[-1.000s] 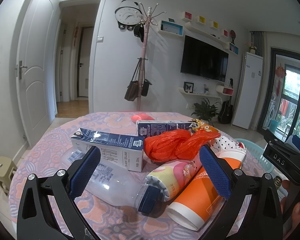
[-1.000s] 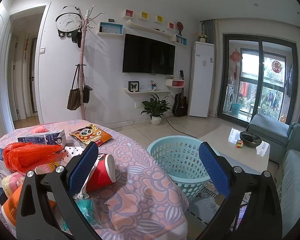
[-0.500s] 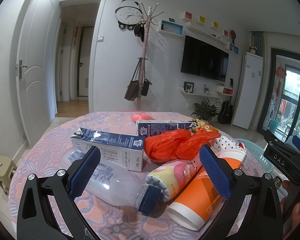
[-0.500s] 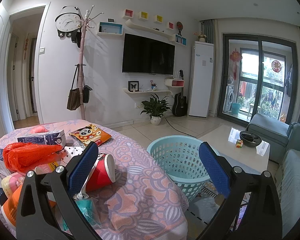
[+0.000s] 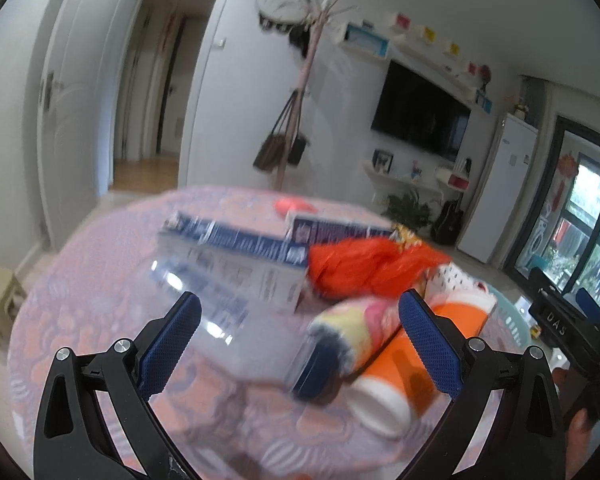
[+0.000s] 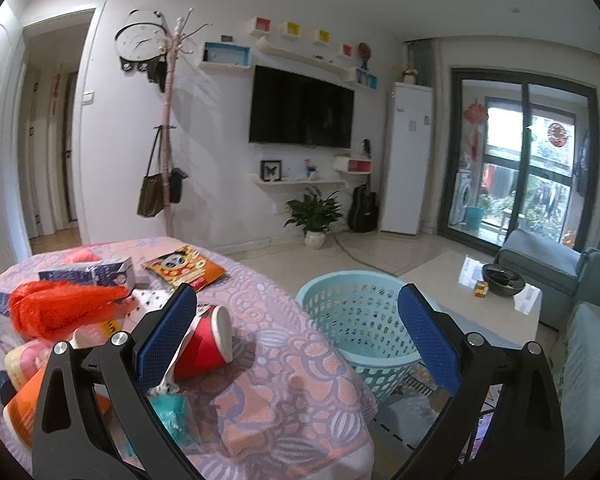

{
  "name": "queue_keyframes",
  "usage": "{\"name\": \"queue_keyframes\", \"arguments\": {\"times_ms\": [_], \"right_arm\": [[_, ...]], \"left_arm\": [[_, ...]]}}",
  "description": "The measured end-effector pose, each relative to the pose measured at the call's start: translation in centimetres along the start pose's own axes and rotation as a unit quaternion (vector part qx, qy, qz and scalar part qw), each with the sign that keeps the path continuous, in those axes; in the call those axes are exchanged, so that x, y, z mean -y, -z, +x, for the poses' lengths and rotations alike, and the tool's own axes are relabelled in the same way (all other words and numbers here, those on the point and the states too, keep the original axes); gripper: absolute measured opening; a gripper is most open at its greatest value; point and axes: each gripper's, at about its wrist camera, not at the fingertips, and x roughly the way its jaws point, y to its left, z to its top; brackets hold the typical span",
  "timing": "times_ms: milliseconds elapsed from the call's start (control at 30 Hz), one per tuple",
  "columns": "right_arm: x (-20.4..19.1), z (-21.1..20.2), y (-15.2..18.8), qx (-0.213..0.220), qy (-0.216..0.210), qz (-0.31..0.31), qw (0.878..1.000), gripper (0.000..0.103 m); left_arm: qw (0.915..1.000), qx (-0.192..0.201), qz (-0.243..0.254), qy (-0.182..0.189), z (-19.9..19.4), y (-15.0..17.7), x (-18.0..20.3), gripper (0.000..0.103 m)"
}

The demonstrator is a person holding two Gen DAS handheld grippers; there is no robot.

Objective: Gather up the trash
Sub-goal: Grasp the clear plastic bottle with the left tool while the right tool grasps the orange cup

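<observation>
Left hand-held gripper (image 5: 300,332): released, empty | clear bottle (image 5: 236,332) lay on desk (image 5: 80,280) directly ahead between my fingers, long axis crosswise, cap rightward | right hand-held gripper (image 6: 296,332): released, farther, toward basket (image 6: 348,320).

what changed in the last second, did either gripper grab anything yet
Nothing has been grabbed. The left gripper has started to move: its view is now motion-blurred and tilted, and the clear bottle and orange cup sit lower between its open jaws. The right gripper has barely shifted, jaws open and empty. The trash on the table and the blue basket lie as before.
</observation>
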Motion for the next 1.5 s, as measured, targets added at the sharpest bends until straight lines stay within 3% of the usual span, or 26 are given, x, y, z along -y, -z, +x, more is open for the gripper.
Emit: {"name": "queue_keyframes", "arguments": {"times_ms": [167,233,333,433,567,867,933,1033,1167,1267,1367,1433,1500], "right_arm": [[-0.2,-0.7,0.0,-0.039,-0.067,-0.008,0.997,0.075],[-0.6,-1.5,-0.1,-0.048,-0.098,-0.015,0.994,0.068],[-0.9,-3.0,0.1,-0.039,-0.141,0.005,0.989,0.068],[-1.6,-3.4,0.1,-0.051,-0.145,-0.015,0.988,0.068],[-1.2,-3.1,0.2,-0.078,-0.153,-0.019,0.985,0.068],[-1.0,-1.8,1.0,-0.127,-0.194,-0.026,0.972,0.068],[-1.7,-2.0,1.0,-0.138,-0.215,-0.023,0.967,0.068],[-3.1,-2.6,0.9,-0.149,-0.249,-0.024,0.957,0.068],[-5.0,-2.7,0.7,-0.179,-0.286,-0.013,0.941,0.068],[-6.5,-1.6,1.1,-0.223,-0.267,-0.003,0.938,0.068],[-7.1,-0.2,1.5,-0.271,-0.296,0.039,0.915,0.068],[-7.6,0.3,1.6,-0.290,-0.303,0.057,0.906,0.068],[-8.1,0.5,1.5,-0.299,-0.299,0.063,0.904,0.068]], "left_arm": [[0.9980,-0.042,-0.021,-0.044,-0.5,-0.7,-1.2,0.095],[0.9962,-0.061,-0.049,-0.039,-0.4,-1.1,-2.1,0.094],[0.9914,-0.092,-0.087,-0.034,0.6,-2.1,-3.1,0.091],[0.9833,-0.129,-0.123,-0.038,2.4,-2.7,-3.9,0.091],[0.9732,-0.151,-0.154,-0.081,4.9,-2.5,-3.9,0.085],[0.9627,-0.181,-0.142,-0.142,7.6,-2.6,-2.5,0.084],[0.9605,-0.196,-0.140,-0.139,8.2,-1.9,-2.9,0.082],[0.9637,-0.193,-0.120,-0.140,7.9,-1.4,-2.8,0.076],[0.9687,-0.196,-0.111,-0.104,6.4,-1.1,-3.5,0.069],[0.9726,-0.192,-0.100,-0.085,5.0,-0.3,-4.2,0.065],[0.9754,-0.185,-0.105,-0.058,3.7,0.4,-4.8,0.063],[0.9773,-0.179,-0.105,-0.045,3.2,0.9,-5.0,0.063],[0.9785,-0.176,-0.100,-0.039,2.8,1.4,-5.1,0.063]]}}
